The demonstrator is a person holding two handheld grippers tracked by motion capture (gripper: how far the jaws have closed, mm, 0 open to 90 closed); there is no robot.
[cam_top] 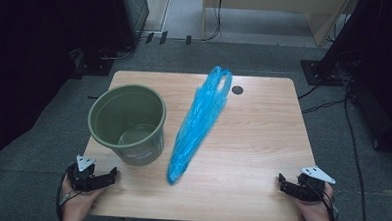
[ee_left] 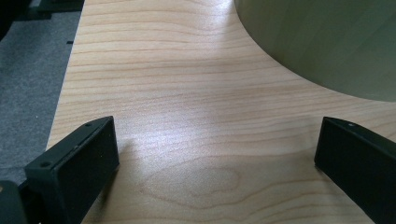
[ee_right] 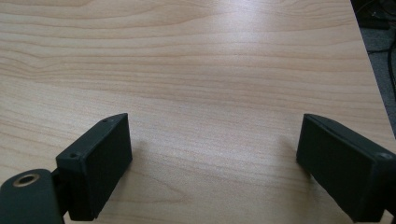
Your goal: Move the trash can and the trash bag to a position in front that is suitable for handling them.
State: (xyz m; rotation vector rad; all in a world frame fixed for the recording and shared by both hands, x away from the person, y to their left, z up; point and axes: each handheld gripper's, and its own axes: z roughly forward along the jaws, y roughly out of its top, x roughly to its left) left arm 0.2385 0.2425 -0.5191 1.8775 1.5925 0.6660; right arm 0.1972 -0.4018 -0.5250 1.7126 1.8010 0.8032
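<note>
A green plastic bin [cam_top: 128, 122] stands upright on the left half of the wooden table [cam_top: 253, 138]; its curved side [ee_left: 327, 46] fills the upper right of the left gripper view. A crumpled blue plastic bag [cam_top: 198, 120] lies stretched lengthwise down the table's middle, handles at the far end. My left gripper [cam_top: 97, 178] rests at the near left edge, in front of the bin, open with bare wood between its jaws. My right gripper [cam_top: 290, 184] rests at the near right edge, open too, with nothing between its jaws.
A small dark round hole cover [cam_top: 237, 90] sits in the table top near the far edge, right of the bag's handles. Grey carpet, cables [cam_top: 353, 132] and dark equipment stands surround the table. Bare wood lies between the bag and the right edge.
</note>
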